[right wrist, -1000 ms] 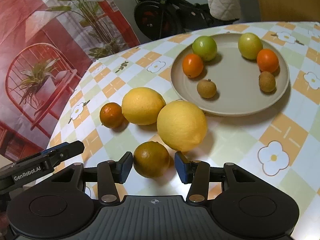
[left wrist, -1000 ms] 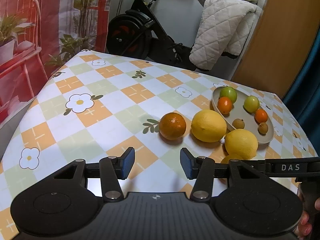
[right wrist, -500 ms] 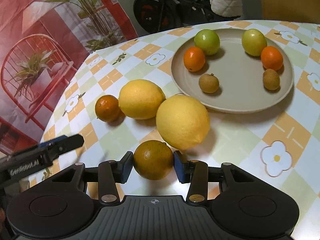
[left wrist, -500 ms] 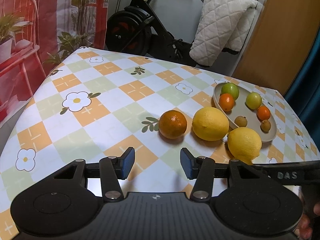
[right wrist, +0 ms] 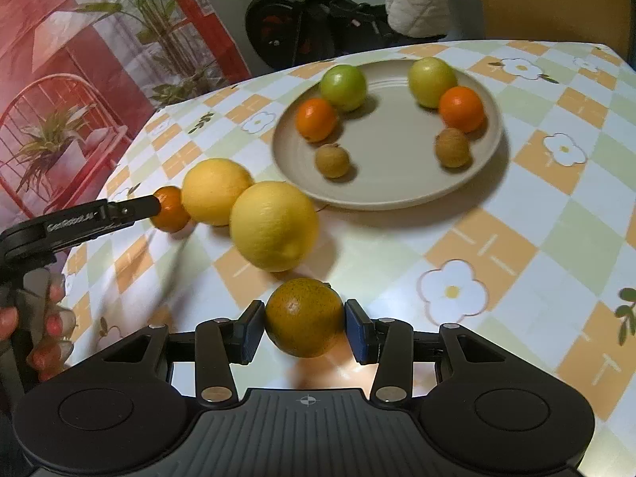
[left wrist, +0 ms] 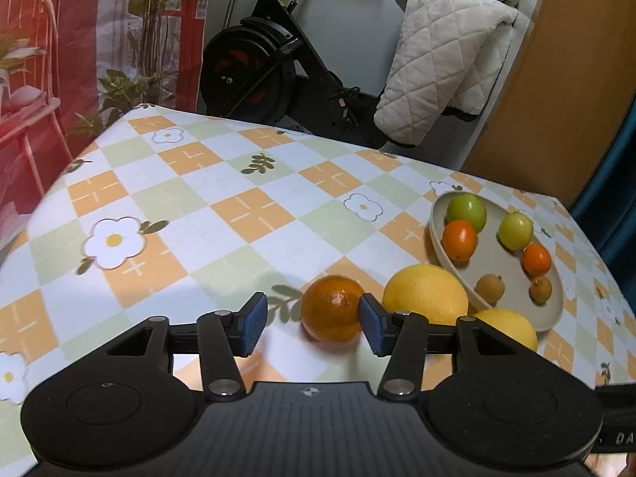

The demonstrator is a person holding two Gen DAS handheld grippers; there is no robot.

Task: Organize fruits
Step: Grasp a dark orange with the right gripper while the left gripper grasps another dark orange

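Observation:
My right gripper point(right wrist: 304, 328) is shut on a greenish-orange mandarin point(right wrist: 304, 318), lifted a little above the tablecloth. My left gripper point(left wrist: 312, 324) is open, with an orange mandarin point(left wrist: 333, 308) resting on the table between its fingers, close to the right pad. The left gripper also shows in the right wrist view point(right wrist: 155, 204) beside that mandarin point(right wrist: 171, 214). Two big yellow lemons point(right wrist: 273, 225) point(right wrist: 216, 190) lie in a row by the beige plate point(right wrist: 381, 183). The plate holds two green fruits, two small oranges and two brown longans.
The table has a checked flower-print cloth point(left wrist: 222, 214). An exercise bike point(left wrist: 262, 67) and a quilted white cover point(left wrist: 441, 63) stand beyond its far edge. A red chair backdrop point(right wrist: 59, 91) is at the left. The plate's middle point(right wrist: 393, 151) is bare.
My right gripper closed on the greenish mandarin and raised it. My left gripper moved forward and right, so the orange mandarin now sits between its open fingers.

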